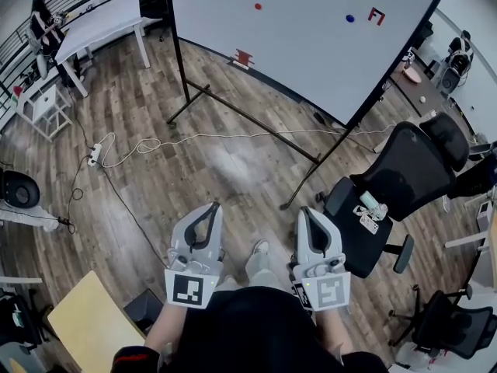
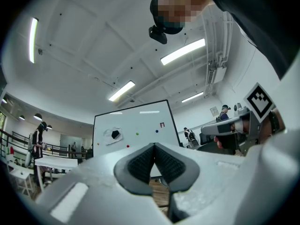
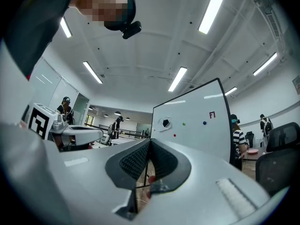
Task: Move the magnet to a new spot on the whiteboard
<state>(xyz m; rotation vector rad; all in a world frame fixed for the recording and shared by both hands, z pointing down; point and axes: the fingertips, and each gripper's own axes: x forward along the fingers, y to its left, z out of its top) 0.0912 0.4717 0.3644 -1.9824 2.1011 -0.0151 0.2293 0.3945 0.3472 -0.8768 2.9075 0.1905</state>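
White whiteboard [image 1: 311,61], red magnet [image 1: 258,7], blue magnet [image 1: 349,19]

Written in red on the whiteboard [image 1: 311,53]: a capital F followed by the digit 1, together one red marking [image 1: 377,15], at about 2 o'clock on the board's face in the head view. Readable again as the same red marking [image 2: 162,124] at 3 o'clock on the board in the left gripper view, and at 2 o'clock [image 3: 212,115] in the right gripper view. Near 8 o'clock by the board's lower edge, a red blocky sign [image 1: 244,57], no letters legible. On the cube of the left gripper [image 1: 208,208], a black-and-white square code [image 1: 190,288]; on the cube of the right gripper [image 1: 311,212], a second square code [image 1: 328,291]; patterns only, no letters or numbers
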